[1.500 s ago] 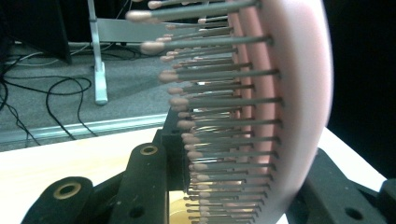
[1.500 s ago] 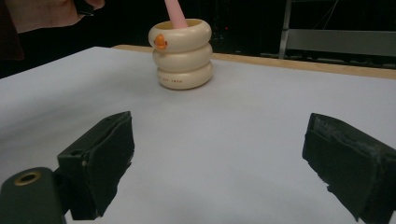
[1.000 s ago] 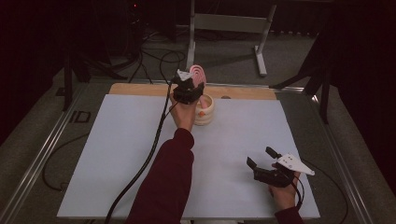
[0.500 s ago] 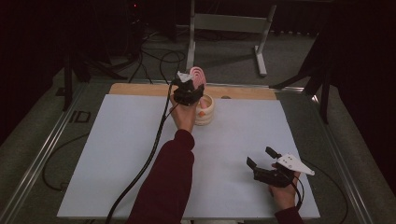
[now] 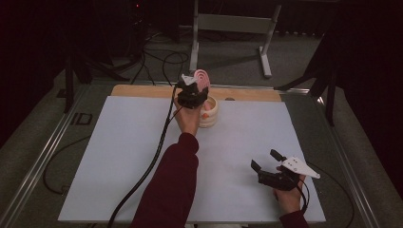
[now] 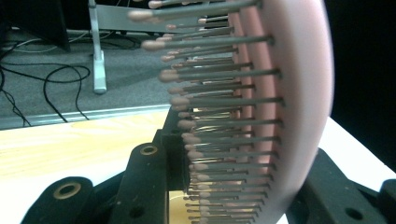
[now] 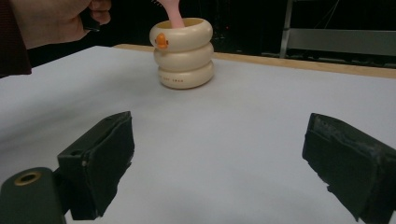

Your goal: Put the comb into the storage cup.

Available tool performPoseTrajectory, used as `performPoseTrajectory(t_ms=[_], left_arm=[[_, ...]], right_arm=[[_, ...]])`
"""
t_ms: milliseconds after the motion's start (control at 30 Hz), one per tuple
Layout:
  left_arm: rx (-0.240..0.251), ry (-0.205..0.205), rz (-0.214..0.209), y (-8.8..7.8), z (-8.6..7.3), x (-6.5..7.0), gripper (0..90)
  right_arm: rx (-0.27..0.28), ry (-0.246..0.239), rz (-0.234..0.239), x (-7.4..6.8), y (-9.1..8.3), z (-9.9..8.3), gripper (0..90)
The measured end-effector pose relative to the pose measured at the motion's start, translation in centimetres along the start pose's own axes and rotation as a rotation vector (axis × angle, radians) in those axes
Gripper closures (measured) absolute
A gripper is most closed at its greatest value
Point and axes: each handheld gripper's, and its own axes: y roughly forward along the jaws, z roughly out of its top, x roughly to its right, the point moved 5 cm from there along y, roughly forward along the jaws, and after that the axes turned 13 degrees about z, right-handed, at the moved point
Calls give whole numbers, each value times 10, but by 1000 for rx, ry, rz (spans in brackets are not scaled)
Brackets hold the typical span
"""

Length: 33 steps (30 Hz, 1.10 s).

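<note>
A pink hairbrush [image 5: 201, 77] stands upright with its handle [image 7: 173, 11] down in a cream ringed cup [image 5: 209, 114] at the far middle of the table. My left gripper [image 5: 192, 95] is shut on the brush head. In the left gripper view the bristles [image 6: 210, 121] run sideways between the two black jaws, with the pink back [image 6: 289, 102] towards the right jaw. The cup [image 7: 183, 53] bears a small orange mark. My right gripper [image 5: 265, 159] stays low at the near right, well apart from the cup, open with nothing between its pads [image 7: 109, 154].
A white mat [image 5: 119, 156] covers the table, with a wooden strip [image 5: 142, 90] along its far edge. The left gripper's black cable [image 5: 147, 166] trails across the mat towards the near edge. A metal stand [image 5: 228, 23] and loose cables sit on the floor beyond.
</note>
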Motion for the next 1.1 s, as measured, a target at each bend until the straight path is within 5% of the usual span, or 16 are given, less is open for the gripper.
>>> performPoseTrajectory(t_ms=[1100], left_arm=[[-11, 7, 8, 7, -10, 8, 641]], right_arm=[[-4, -1, 2, 0, 0, 0, 89]])
